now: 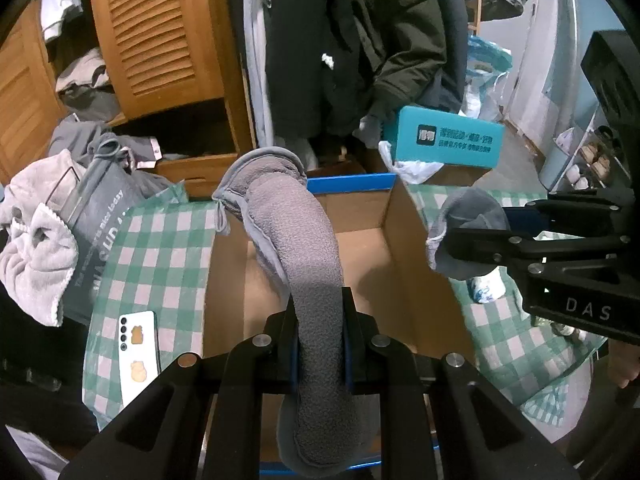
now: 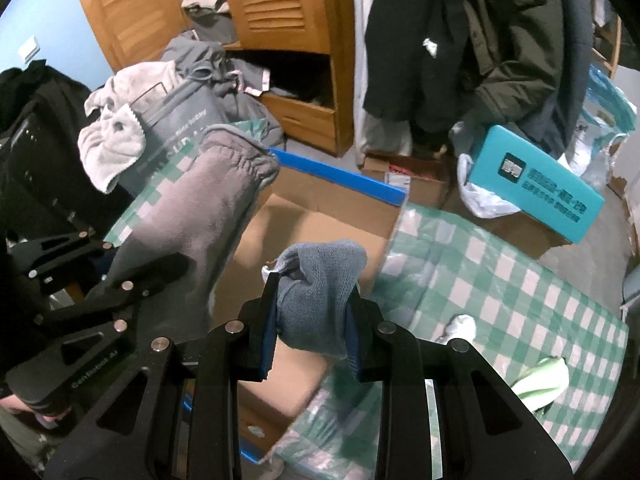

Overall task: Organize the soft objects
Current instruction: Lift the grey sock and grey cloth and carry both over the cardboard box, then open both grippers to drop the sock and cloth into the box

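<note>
- Landmark: the open cardboard box [image 1: 360,264] with a blue rim, standing on the checked cloth [image 1: 160,248] of the worktop.
- Left gripper [image 1: 319,344]: fingers clenched on a long grey fleece sock [image 1: 296,240]. The sock arches up out of the grip and hangs over the box; its cuff droops toward the box's far-left corner.
- Right gripper [image 2: 314,320]: fingers grasping a short blue-grey knit sock [image 2: 320,292], bunched into a wad. It hangs over the box's right edge.
- Handling, judged: both socks are light, limp and non-fragile. Neither holds a shape; any free length sags and swings.
- Handling, judged: fleece and knit give good friction against the pads, so slip is unlikely, though the thick pile compresses.
- Grip point, judged: take the long sock near mid-length, as it is taken now, so both ends hang short. A bunched grip suits the short sock.
- Risk, judged: a trailing cuff may catch on the box rim on release.
- Left view only: a white phone [image 1: 138,354] on the cloth left of the box, and the box's bare floor.
- Right view only: a white sock [image 2: 460,330] and a pale green item [image 2: 540,384] on the cloth right of the box, plus the elastic cuff of the long sock from the side.
- Both views: a teal box [image 1: 444,144] beyond the cardboard box, off the worktop.
</note>
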The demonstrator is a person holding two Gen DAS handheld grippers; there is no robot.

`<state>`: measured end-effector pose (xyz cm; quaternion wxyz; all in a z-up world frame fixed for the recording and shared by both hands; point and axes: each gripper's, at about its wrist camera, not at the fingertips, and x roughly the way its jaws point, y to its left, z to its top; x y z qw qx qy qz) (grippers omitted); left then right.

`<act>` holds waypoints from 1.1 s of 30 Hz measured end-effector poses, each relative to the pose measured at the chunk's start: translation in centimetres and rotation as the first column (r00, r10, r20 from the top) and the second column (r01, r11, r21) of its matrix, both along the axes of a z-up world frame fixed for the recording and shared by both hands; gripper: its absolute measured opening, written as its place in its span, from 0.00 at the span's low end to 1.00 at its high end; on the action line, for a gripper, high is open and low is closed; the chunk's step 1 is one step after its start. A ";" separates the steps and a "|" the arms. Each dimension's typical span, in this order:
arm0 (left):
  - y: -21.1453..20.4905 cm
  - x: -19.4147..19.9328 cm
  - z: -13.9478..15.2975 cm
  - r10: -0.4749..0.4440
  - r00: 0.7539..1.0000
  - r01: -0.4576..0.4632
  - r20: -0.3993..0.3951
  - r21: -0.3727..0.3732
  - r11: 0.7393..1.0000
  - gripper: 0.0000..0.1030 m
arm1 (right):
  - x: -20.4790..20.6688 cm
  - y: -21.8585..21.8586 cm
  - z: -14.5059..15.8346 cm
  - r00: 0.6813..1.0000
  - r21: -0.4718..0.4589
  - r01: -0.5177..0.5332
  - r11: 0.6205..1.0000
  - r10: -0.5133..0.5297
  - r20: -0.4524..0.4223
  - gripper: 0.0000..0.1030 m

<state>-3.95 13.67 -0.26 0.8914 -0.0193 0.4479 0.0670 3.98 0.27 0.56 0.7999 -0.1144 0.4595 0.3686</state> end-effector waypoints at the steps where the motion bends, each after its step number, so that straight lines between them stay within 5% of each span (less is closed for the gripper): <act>1: 0.1 0.0 -0.2 0.003 1.000 -0.003 -0.005 0.005 1.000 0.15 | 0.0 0.4 -0.2 1.000 -0.002 -0.004 1.000 0.004 -0.006 0.27; 11: 0.4 0.5 -1.3 0.008 0.999 -0.008 -0.048 0.015 1.000 0.18 | 0.2 1.5 -2.3 0.997 -0.015 -0.018 1.000 0.016 -0.075 0.29; 18: 0.3 0.4 -1.0 0.019 0.999 -0.017 -0.033 0.051 0.999 0.39 | 0.3 1.2 -2.2 0.998 -0.019 -0.006 1.000 0.004 -0.062 0.52; 33: -1.4 1.0 -1.0 -0.022 0.999 0.024 -0.030 0.052 0.998 0.49 | 1.2 -1.7 -1.5 0.996 0.005 0.059 0.998 -0.059 -0.065 0.60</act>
